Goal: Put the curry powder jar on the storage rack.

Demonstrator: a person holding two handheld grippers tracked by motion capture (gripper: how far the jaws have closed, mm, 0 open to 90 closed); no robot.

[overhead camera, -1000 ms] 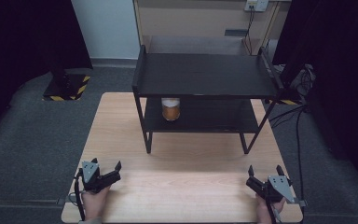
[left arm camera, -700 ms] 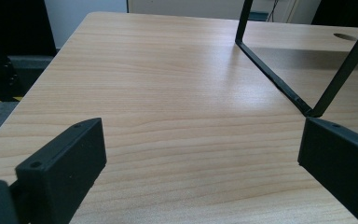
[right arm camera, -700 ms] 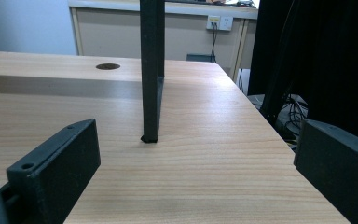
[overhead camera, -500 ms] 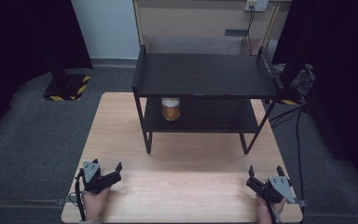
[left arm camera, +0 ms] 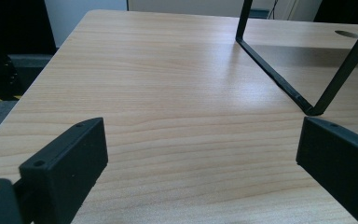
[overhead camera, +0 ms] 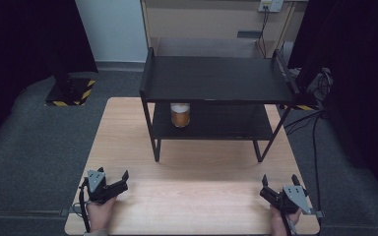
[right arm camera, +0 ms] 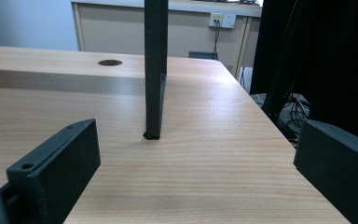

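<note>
A black two-level metal shelf (overhead camera: 216,78) stands on the far half of the wooden table (overhead camera: 197,182). A clear jar with orange-brown contents (overhead camera: 180,115) sits on its lower level, toward the left. My left gripper (overhead camera: 113,178) rests near the table's front left corner, open, with bare wood between its jaws (left arm camera: 200,154). My right gripper (overhead camera: 279,185) rests near the front right corner, also open and holding nothing (right arm camera: 196,158). In the right gripper view the shelf's front right leg (right arm camera: 154,70) rises just ahead; in the left gripper view the shelf's left foot bar (left arm camera: 272,74) lies ahead to the right.
The table's right edge (right arm camera: 279,135) drops off toward cables on the floor. A cable hole (right arm camera: 110,62) is cut into the tabletop at the back. Grey carpet surrounds the table, with a yellow-and-black striped base (overhead camera: 71,93) at the far left.
</note>
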